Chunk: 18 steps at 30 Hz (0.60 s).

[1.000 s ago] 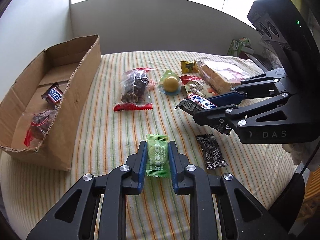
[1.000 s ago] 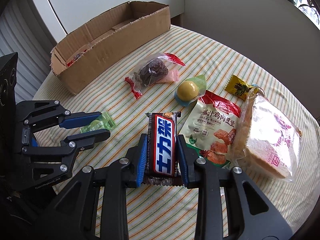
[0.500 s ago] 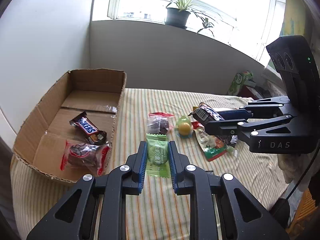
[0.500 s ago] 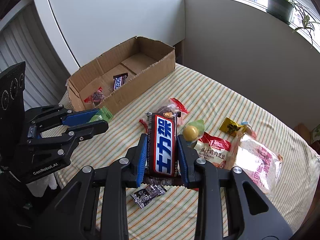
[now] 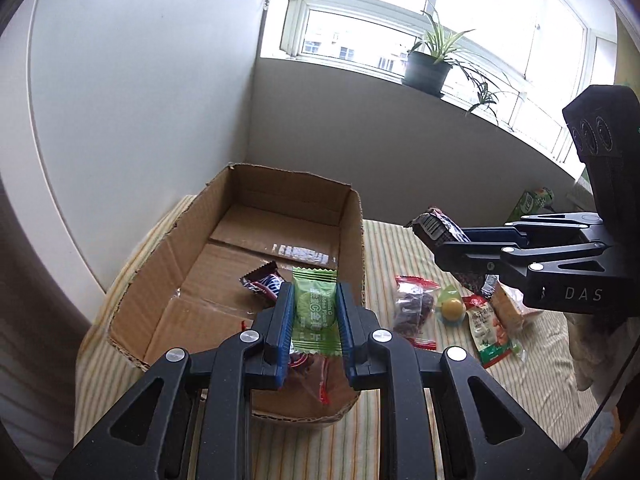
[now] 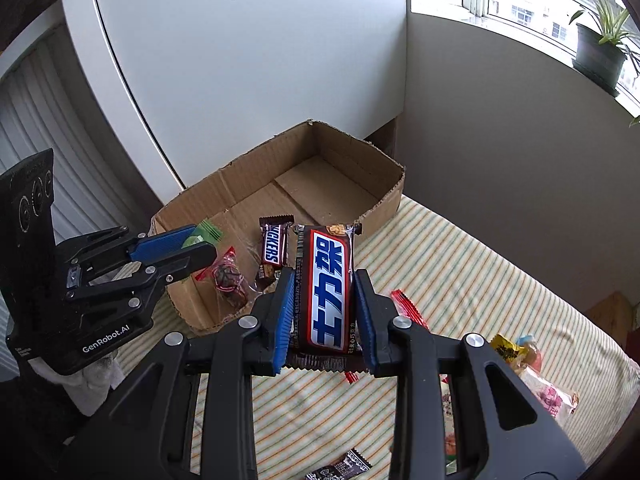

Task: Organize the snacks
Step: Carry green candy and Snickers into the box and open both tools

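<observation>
1. The left gripper (image 5: 313,312) is closed on a green candy packet (image 5: 313,312), with both blue pads pressed on its sides, and holds it above the near end of the cardboard box (image 5: 192,240).
2. The right gripper (image 6: 325,300) clamps a large Snickers bar (image 6: 329,294) with Chinese letters; the bar stands upright, at 3 o'clock from the box in the left view.
3. Inside the box lie a small Snickers bar (image 6: 274,249) and a clear red-edged packet (image 6: 228,276), perhaps dried fruit.
4. On the striped cloth (image 5: 384,248), at 3 o'clock from the box, lie a dark-fruit packet (image 5: 412,304), a yellow jelly cup (image 5: 452,307) and a red-and-green snack bag (image 5: 489,330).
</observation>
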Each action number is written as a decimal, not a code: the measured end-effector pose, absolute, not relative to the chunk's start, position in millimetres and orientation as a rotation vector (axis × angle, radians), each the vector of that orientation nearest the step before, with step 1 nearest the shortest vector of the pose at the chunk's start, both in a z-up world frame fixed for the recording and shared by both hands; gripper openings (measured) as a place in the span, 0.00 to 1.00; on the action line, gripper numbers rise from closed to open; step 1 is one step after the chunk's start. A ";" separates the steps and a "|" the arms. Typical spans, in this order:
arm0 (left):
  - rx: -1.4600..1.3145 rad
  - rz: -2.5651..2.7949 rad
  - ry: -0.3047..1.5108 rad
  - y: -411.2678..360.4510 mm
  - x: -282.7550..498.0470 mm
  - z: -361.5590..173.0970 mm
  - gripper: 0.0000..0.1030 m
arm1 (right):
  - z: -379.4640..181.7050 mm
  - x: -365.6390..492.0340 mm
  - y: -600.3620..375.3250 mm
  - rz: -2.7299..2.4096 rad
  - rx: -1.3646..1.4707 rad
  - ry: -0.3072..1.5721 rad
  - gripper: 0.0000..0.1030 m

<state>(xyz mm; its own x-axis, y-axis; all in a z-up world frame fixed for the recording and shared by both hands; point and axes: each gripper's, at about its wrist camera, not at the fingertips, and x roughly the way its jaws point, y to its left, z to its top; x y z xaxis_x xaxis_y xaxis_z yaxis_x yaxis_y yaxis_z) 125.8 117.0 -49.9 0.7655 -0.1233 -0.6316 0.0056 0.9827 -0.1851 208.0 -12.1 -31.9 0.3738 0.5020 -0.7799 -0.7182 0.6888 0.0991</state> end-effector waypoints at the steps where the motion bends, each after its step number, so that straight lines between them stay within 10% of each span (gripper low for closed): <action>1: -0.177 -0.065 0.699 119.3 126.7 -50.6 0.19 | -32.9 209.9 -6.6 0.799 -0.277 0.891 0.29; 18: -0.192 0.003 0.725 141.1 129.0 -59.9 0.19 | -49.6 224.0 39.6 0.827 -0.305 0.915 0.35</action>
<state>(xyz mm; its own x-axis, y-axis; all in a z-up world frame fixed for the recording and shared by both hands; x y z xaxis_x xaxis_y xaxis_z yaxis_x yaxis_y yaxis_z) 129.0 141.1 -59.9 0.7489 -0.0634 -0.6596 -0.0696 0.9824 -0.1734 224.0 39.6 -49.6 0.3363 0.4999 -0.7981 -0.7434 0.6612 0.1009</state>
